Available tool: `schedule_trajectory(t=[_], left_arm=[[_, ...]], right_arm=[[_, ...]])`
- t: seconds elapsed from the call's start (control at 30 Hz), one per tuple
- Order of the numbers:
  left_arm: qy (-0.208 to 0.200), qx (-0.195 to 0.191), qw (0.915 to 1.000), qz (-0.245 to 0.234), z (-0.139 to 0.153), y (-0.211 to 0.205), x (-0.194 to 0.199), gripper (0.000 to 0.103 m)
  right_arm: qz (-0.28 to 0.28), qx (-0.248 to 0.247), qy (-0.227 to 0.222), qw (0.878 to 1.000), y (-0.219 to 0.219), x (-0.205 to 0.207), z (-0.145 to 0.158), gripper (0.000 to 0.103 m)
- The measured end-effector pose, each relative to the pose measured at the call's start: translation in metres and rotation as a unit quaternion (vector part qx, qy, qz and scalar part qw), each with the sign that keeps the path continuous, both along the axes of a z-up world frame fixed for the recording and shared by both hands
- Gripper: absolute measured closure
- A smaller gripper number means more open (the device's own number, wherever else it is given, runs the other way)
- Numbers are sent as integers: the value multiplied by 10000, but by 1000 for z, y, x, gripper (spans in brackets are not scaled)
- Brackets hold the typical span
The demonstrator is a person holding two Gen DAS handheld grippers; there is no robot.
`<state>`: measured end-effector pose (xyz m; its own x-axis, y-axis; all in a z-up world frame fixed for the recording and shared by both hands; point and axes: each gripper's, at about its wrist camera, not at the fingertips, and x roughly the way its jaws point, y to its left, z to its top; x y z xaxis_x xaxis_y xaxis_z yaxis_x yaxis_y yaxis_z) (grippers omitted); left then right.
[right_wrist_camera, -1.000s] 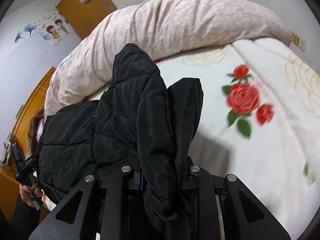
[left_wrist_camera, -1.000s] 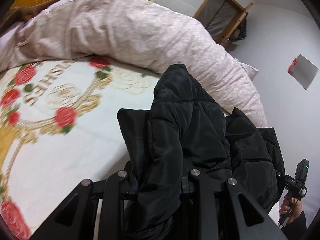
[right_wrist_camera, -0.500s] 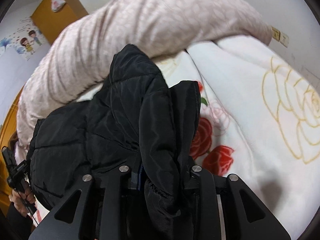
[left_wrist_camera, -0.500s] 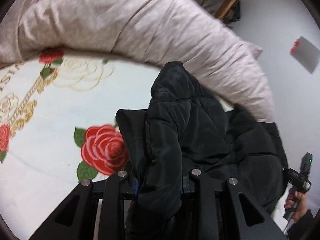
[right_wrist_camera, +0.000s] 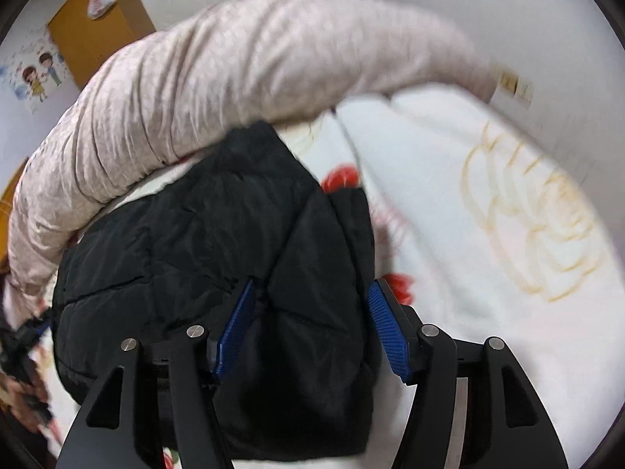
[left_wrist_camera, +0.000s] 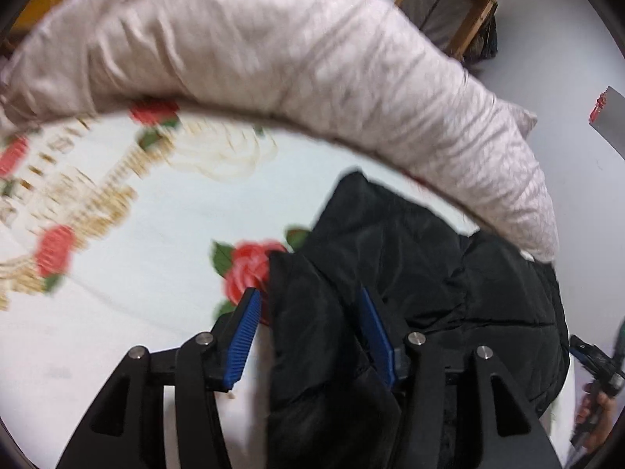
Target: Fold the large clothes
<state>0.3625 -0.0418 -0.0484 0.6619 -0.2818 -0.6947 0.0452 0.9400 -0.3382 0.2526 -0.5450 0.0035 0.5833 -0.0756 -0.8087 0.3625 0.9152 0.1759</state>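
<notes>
A black puffer jacket [left_wrist_camera: 410,265] lies bunched on the rose-printed bedsheet [left_wrist_camera: 129,312]. In the left wrist view my left gripper [left_wrist_camera: 309,293] has its jaws opening around a thick fold of it. The left blue pad [left_wrist_camera: 244,332] stands clear of the fabric. In the right wrist view the jacket [right_wrist_camera: 187,234] also runs between the jaws of my right gripper [right_wrist_camera: 312,285], which are opening too. Both of its blue pads [right_wrist_camera: 386,332] stand apart from the fold. A hand holding the other gripper [left_wrist_camera: 597,367] shows at the jacket's far end.
A long rolled pinkish quilt [left_wrist_camera: 273,58] lies across the bed right behind the jacket. A wooden frame [left_wrist_camera: 453,4] stands against the wall. An orange cabinet [right_wrist_camera: 97,27] and a wall sticker [right_wrist_camera: 37,74] are at the back left.
Both grippers went from shut on the jacket folds to jaws spread, blue pads now showing. The jacket has come down onto the sheet and both views shifted across the bed.
</notes>
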Motion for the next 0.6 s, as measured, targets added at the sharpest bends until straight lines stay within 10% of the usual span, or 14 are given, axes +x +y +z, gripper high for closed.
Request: schedule_trajectory(t=[0.33, 0.6], left_arm=[[319, 575, 9965, -522, -33, -50, 8, 45], [189, 689, 9962, -502, -19, -48, -4, 44]], right_arm=[[545, -581, 604, 9950, 50, 18, -42, 42], [516, -707, 534, 9947, 59, 1, -19, 42]])
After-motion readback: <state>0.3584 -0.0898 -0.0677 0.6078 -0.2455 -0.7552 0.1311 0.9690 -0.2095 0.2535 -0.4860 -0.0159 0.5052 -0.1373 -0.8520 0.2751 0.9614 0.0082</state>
